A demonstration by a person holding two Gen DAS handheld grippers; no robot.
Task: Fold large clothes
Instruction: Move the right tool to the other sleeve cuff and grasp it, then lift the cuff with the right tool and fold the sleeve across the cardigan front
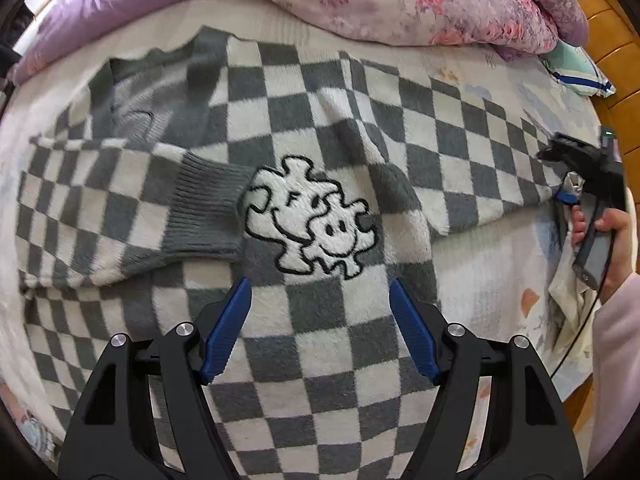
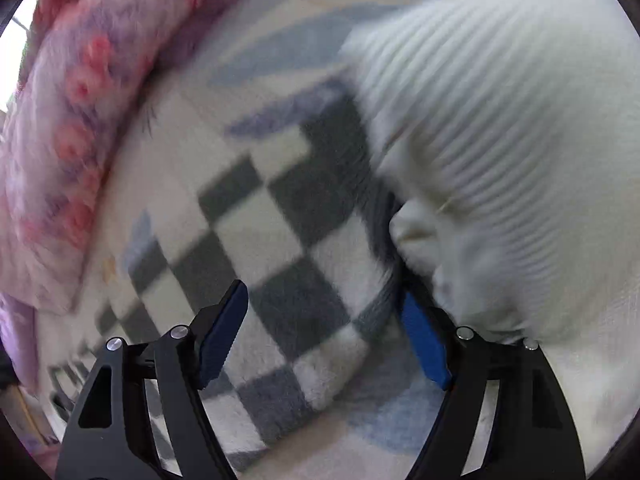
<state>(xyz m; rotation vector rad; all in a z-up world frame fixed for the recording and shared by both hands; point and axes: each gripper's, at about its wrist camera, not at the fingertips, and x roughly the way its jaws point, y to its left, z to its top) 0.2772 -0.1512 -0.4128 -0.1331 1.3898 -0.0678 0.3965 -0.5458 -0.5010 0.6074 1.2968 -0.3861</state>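
Tongs [image 1: 320, 292] steeply downward, spread above checkered sweater [image 1: 400, 112].

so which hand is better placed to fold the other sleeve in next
Right. The right gripper sits open over the outstretched sleeve's cuff on the checkered sweater; the left gripper hovers mid-body, below the patch.
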